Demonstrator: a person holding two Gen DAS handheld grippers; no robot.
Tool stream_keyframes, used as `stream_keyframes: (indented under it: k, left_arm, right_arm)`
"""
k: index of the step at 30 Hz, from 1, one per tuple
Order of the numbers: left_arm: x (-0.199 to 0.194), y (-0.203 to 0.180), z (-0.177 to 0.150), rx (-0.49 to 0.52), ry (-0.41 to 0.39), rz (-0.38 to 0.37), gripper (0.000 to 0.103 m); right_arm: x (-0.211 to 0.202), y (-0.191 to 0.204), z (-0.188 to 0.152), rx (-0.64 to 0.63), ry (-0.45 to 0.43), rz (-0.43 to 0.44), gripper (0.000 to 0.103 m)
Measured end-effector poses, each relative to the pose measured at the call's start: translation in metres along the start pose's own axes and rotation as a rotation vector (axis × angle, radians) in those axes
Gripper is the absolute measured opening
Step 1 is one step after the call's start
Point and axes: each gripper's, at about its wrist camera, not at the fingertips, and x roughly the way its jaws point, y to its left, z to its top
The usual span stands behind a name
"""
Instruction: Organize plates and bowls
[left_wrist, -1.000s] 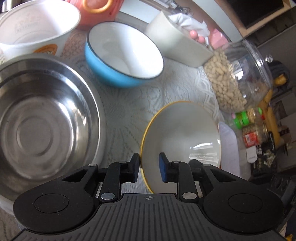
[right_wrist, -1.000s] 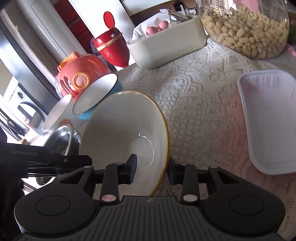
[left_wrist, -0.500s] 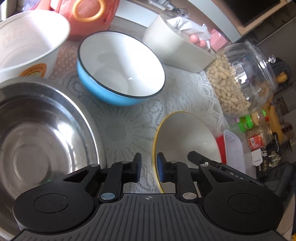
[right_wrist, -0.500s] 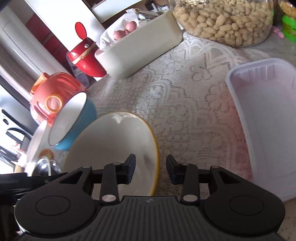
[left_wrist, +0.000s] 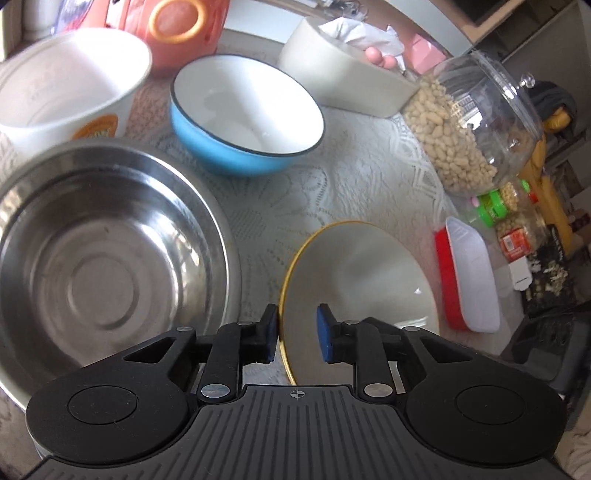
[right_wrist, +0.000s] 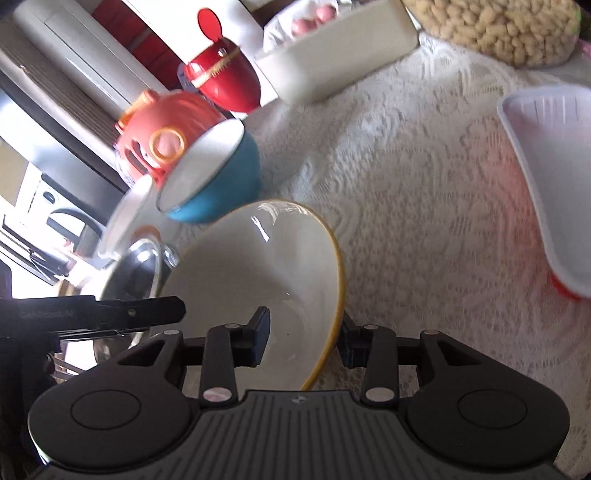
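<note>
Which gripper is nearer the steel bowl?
Left. The left gripper, jaws just opened around the yellow-rimmed bowl's rim, sits beside the steel bowl; the right gripper grips the opposite rim.

- A white lace tablecloth (right_wrist: 424, 192) covers the table, lit by bright daylight.
- White panelled cabinets (right_wrist: 74, 70) stand behind the table (red shows between the panels).
- A dark appliance (right_wrist: 55, 218) sits at the left edge, partly washed out by glare.
</note>
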Motion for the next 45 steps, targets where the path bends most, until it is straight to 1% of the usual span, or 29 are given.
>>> stream_keyframes:
  k: [2,3,5,6,8,11,13,14,15,16,17,18,20,22,23,24,27,30,32,34,36,37,38,39,41,43,45]
  left_arm:
    - [-0.009,0.000,0.008,-0.011,-0.009,0.003,0.025]
    - [-0.018,-0.001,0.015,-0.016,-0.027,0.003,0.025]
    - [-0.040,-0.003,0.038,-0.032,-0.078,-0.013,0.025]
    - [-0.051,-0.007,0.053,-0.030,-0.103,-0.001,0.025]
    - [-0.067,-0.020,0.090,0.015,-0.147,0.046,0.025]
    - [-0.064,-0.030,0.140,0.114,-0.191,0.135,0.025]
    - [-0.049,-0.019,0.162,0.101,-0.196,0.207,0.025]
    - [-0.042,-0.011,0.166,0.091,-0.199,0.214,0.025]
    - [-0.037,-0.003,0.167,0.082,-0.197,0.200,0.025]
    - [-0.030,0.009,0.171,0.061,-0.181,0.180,0.025]
    - [-0.023,0.019,0.173,0.027,-0.174,0.183,0.025]
    - [-0.018,0.024,0.176,0.004,-0.178,0.202,0.025]
    - [-0.007,0.029,0.181,0.019,-0.185,0.249,0.025]
    - [0.004,0.032,0.183,0.033,-0.183,0.306,0.025]
    - [0.010,0.033,0.182,0.041,-0.181,0.337,0.025]
    - [0.016,0.034,0.182,0.049,-0.168,0.348,0.025]
    - [0.031,0.044,0.182,0.030,-0.099,0.310,0.025]
    - [0.037,0.044,0.182,0.034,-0.092,0.319,0.025]
    - [0.041,0.043,0.182,0.034,-0.091,0.316,0.025]
    - [0.044,0.044,0.181,0.032,-0.075,0.300,0.025]
    - [0.047,0.042,0.181,0.027,-0.080,0.310,0.024]
    - [0.048,0.042,0.180,0.019,-0.081,0.314,0.025]
    - [0.049,0.040,0.180,0.010,-0.077,0.310,0.026]
    - [0.048,0.039,0.179,0.002,-0.069,0.293,0.028]
    - [0.045,0.036,0.178,-0.002,-0.053,0.239,0.029]
    - [0.044,0.026,0.176,0.020,-0.046,0.207,0.029]
    - [0.046,0.014,0.173,0.054,-0.036,0.184,0.029]
  right_arm:
    - [0.001,-0.001,-0.001,0.007,-0.005,-0.003,0.038]
    - [-0.002,-0.001,0.001,0.001,-0.014,-0.008,0.038]
    - [-0.013,0.003,0.006,-0.031,-0.053,-0.026,0.038]
    - [-0.021,0.006,0.011,-0.058,-0.084,-0.051,0.038]
    - [-0.035,0.015,0.024,-0.127,-0.142,-0.120,0.037]
    - [-0.051,0.034,0.051,-0.214,-0.181,-0.206,0.037]
    - [-0.056,0.048,0.072,-0.251,-0.184,-0.254,0.038]
    - [-0.057,0.055,0.082,-0.259,-0.180,-0.273,0.038]
    - [-0.056,0.061,0.092,-0.265,-0.168,-0.281,0.038]
    - [-0.053,0.066,0.102,-0.262,-0.150,-0.279,0.040]
    - [-0.048,0.071,0.112,-0.247,-0.123,-0.269,0.043]
    - [-0.040,0.074,0.121,-0.221,-0.089,-0.252,0.044]
    - [-0.016,0.078,0.138,-0.157,-0.014,-0.208,0.045]
    - [0.014,0.082,0.151,-0.108,0.039,-0.188,0.045]
    - [0.028,0.083,0.153,-0.097,0.052,-0.193,0.045]
    - [0.042,0.084,0.156,-0.084,0.064,-0.200,0.045]
    - [0.084,0.080,0.159,-0.010,0.119,-0.187,0.045]
    - [0.117,0.073,0.156,0.073,0.202,-0.136,0.045]
    - [0.131,0.072,0.153,0.097,0.238,-0.110,0.045]
    - [0.139,0.073,0.151,0.096,0.251,-0.106,0.044]
    - [0.141,0.075,0.150,0.088,0.253,-0.087,0.042]
    - [0.141,0.077,0.151,0.085,0.254,-0.071,0.040]
    - [0.139,0.080,0.151,0.074,0.249,-0.074,0.040]
    - [0.135,0.082,0.151,0.052,0.241,-0.083,0.040]
    - [0.126,0.087,0.149,-0.001,0.213,-0.112,0.040]
    - [0.111,0.086,0.150,-0.044,0.173,-0.143,0.040]
    - [0.095,0.080,0.152,-0.053,0.132,-0.145,0.040]
